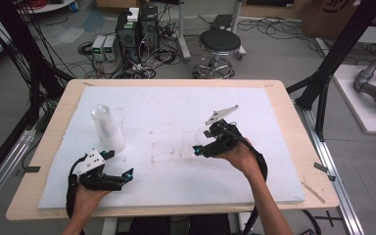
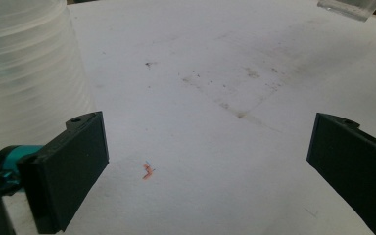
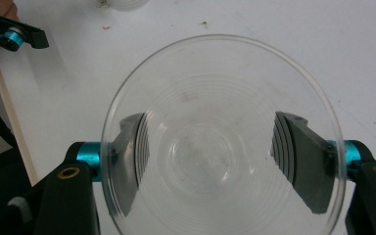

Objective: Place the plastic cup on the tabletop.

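- Cup [image 3: 223, 142], clear plastic, sits clamped between the right gripper's [image 1: 199, 147] jaws, mouth toward that gripper's camera, held over the white board [image 1: 176, 117].
- Left gripper [image 1: 120, 167] is released, jaws wide apart with nothing between them; it lies low on the board, and the stack of cups [image 1: 108, 128] stands upside down just beyond and beside its left jaw.
- Risk, as I judge it: thin plastic could buckle or pop out if the right jaws squeeze harder; a looser grip could let the cup slip and roll off.
- Risk: a careless sweep of the left gripper could topple the tall stack, since it stands so close.
- Board beyond both grippers is white foam, scuffed with faint stains and a small orange scrap [image 2: 148, 171]; it lies on a pale wooden table [image 1: 293, 127].
- Farther off, the grey floor holds a black stool [image 1: 219, 43], computer boxes [image 1: 137, 32] and tangled cables.
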`<state>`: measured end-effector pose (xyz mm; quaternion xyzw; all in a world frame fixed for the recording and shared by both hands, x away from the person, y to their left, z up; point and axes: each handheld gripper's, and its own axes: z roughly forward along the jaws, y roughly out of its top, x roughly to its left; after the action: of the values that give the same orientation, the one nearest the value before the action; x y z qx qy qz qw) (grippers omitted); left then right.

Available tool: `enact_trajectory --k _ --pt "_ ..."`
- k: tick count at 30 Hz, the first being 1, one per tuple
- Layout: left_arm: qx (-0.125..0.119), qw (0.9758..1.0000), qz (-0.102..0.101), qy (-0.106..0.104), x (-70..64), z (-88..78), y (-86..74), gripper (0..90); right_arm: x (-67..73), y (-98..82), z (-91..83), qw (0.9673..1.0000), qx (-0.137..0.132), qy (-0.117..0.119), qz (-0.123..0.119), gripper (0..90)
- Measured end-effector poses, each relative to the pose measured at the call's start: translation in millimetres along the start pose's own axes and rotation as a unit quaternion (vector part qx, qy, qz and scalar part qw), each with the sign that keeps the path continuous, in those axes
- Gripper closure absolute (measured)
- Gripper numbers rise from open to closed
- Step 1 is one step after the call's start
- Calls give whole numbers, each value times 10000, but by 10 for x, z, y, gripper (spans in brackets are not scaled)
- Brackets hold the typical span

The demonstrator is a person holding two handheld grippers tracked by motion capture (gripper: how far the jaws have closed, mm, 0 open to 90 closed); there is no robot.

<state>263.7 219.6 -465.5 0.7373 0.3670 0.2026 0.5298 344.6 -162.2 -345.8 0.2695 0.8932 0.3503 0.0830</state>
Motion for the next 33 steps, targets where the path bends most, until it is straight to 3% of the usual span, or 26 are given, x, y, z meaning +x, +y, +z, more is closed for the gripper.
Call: enact_trajectory --k 13,31,33 --pt "-55 10000 29 -50 -6 -10 -6 18 -45 -16 80 9999 108 -78 38 299" --pt "-25 9999 16 -110 2 -5 -3 18 -85 1 446 9977 616 -281 -9 299" --pt "-24 9999 20 -112 1 -4 -3 18 -96 3 487 9979 580 -283 12 299"
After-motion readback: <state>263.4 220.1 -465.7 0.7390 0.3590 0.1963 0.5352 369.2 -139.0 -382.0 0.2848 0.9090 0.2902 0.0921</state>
